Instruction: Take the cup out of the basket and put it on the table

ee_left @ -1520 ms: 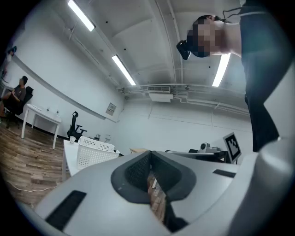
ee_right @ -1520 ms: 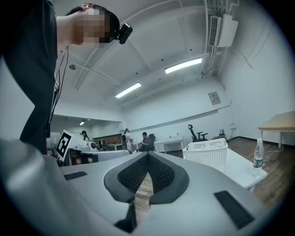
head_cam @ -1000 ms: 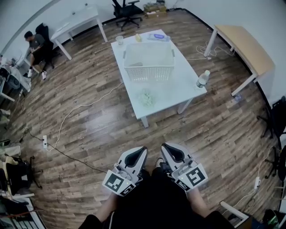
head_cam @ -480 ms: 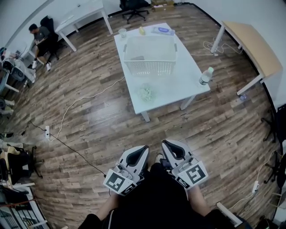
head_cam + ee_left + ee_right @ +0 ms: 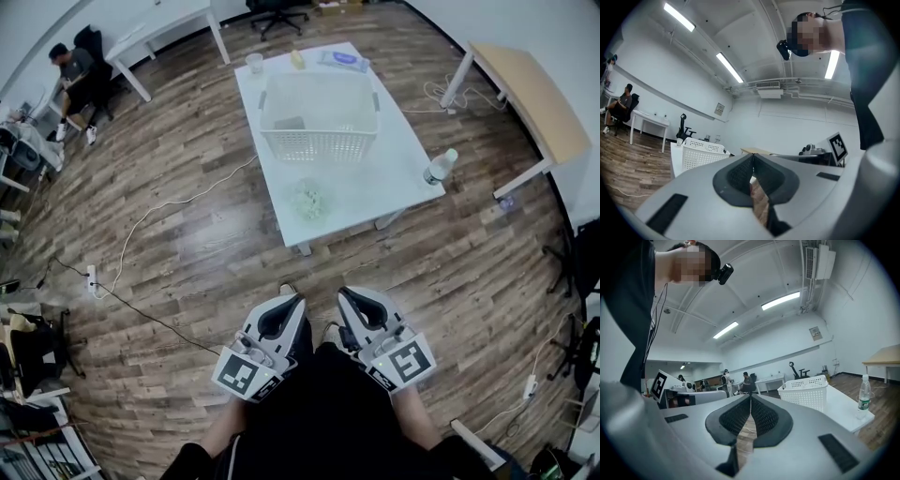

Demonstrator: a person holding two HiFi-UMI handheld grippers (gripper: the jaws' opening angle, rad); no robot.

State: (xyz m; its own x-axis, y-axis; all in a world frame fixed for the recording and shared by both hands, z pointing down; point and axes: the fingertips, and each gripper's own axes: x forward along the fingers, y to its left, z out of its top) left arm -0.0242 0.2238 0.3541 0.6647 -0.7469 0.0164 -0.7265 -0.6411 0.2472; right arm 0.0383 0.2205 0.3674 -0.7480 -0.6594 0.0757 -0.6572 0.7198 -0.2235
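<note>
As the white table is faced across a stretch of plank floor, both grippers are held low, level and side by side, well short of its near edge. This is judged to be a carrying pose for an approach not yet finished. Far to the table's left, a seated person is seen beside a white desk, and a power strip is left on the floor. Short of the table, the left gripper is shown with its jaws pressed together on nothing. At the table's middle the white mesh basket is set. What is taken to be the cup, a dim grey shape, is lodged inside its left end, though this cannot be confirmed through the mesh. A second, clear cup is stood at the table's far left corner. A pale green crumpled thing is left on the table's near part, which is otherwise kept free, presumably as room for setting down. The right gripper is likewise closed tight and empty, nothing yet being due for carrying. A capped bottle is placed at the table's right edge. No brand or writing can be read. Only black-and-white square markers are shown on the grippers' cubes.
</note>
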